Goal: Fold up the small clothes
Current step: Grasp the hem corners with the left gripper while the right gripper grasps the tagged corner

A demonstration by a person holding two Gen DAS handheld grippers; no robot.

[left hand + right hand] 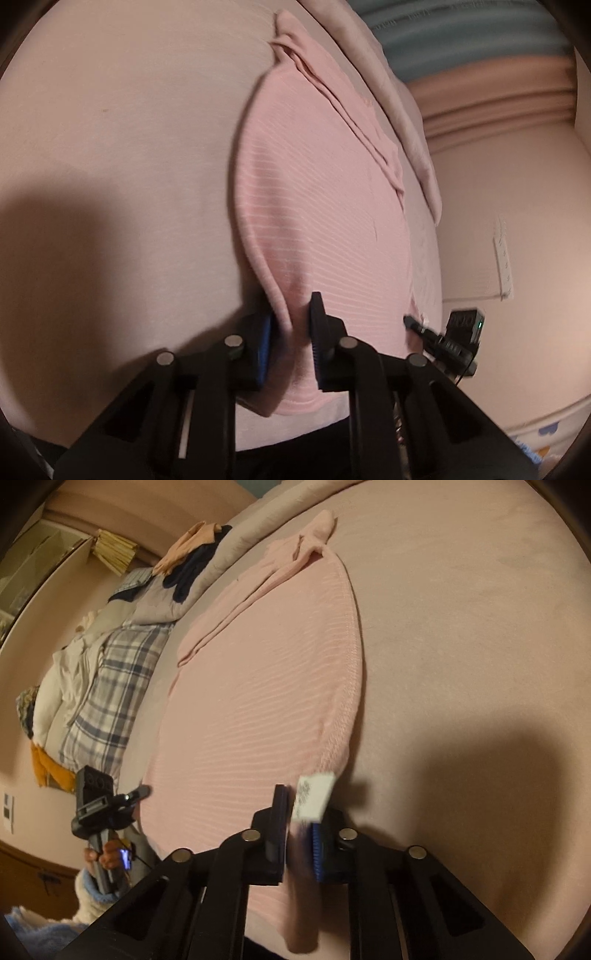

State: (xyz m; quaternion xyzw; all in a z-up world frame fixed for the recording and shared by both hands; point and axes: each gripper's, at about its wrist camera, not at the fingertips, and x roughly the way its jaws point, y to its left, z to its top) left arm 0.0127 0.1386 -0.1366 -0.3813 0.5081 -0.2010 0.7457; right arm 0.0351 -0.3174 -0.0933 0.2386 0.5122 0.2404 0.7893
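left gripper [291, 325] fingers pinched on near corner of pink ribbed garment [325, 206], right gripper [299, 823] clamps other near corner by white care label [314, 797], garment flat on pink bedsheet [129, 147], clothes pile [96, 686] at 10 o'clock

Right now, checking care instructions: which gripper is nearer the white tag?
Right. The right gripper pinches the pink garment right at the white tag; the left gripper grips the opposite near corner.
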